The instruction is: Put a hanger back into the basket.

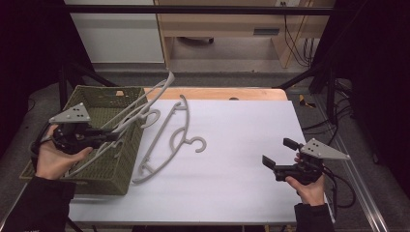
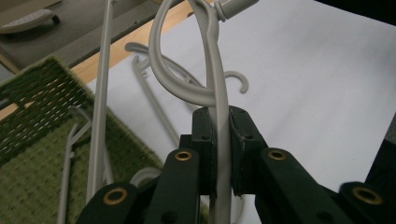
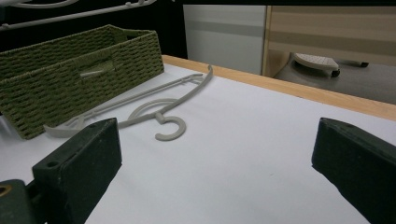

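Here my left gripper has its jaws clamped on a hanger, its long axis slanting up out of the basket toward the desk; my right gripper waits open, well apart.

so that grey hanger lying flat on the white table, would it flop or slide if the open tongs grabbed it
The hanger on the table looks like thin moulded plastic, so probably light and fairly stiff. The one the left tongs hold over the basket keeps its shape, which supports that. Its smooth, narrow bars may slip or pivot in a grip, and a push would likely slide it across the table.
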A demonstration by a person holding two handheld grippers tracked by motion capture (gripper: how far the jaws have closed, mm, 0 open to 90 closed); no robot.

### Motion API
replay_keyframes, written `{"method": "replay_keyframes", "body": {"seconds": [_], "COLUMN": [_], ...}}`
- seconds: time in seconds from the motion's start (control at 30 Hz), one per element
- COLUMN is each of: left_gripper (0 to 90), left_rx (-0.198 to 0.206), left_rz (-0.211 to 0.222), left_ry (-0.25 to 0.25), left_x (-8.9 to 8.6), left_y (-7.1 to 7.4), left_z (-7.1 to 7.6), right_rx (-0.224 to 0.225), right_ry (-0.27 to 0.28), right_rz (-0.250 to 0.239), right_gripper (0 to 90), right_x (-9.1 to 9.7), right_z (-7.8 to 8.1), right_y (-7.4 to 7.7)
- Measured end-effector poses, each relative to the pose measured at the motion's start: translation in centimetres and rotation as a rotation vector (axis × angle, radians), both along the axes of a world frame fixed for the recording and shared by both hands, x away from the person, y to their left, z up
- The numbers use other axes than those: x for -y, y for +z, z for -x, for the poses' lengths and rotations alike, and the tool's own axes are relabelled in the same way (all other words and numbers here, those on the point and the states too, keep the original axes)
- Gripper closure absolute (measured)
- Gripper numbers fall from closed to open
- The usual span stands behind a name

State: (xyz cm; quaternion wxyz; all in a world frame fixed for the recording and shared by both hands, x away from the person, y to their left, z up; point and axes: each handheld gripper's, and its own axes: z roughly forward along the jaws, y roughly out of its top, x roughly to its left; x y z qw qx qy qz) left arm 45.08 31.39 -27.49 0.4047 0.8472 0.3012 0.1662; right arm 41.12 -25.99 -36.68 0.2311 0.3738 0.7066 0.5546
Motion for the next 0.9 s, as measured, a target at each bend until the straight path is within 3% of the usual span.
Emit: {"method": "replay_keyframes", "body": {"seconds": [0.37, 0.73, 0.9], "left_gripper": [81.8, 81.8, 81.8], "left_rx": [-0.017, -0.026, -0.046], "left_rz": [0.011, 0.026, 0.007], "left_ry": [0.058, 0.094, 0.108], "left_x": [-4.9, -8.7, -9.9], "left_y": [-1.6, -3.2, -4.2], "left_z": [-0.3, -0.1, -0.2], "right_rx": [-0.008, -0.011, -0.013], "right_ry": [-0.001, 0.000, 0.000], "right_rz": [0.007, 0.007, 0.004], "right_gripper": [1.8, 1.8, 1.8], "right_x": [-0.1, -0.1, -0.2], "right_z": [-0.1, -0.2, -0.3], "right_y": [-0.2, -0.2, -0.3]}}
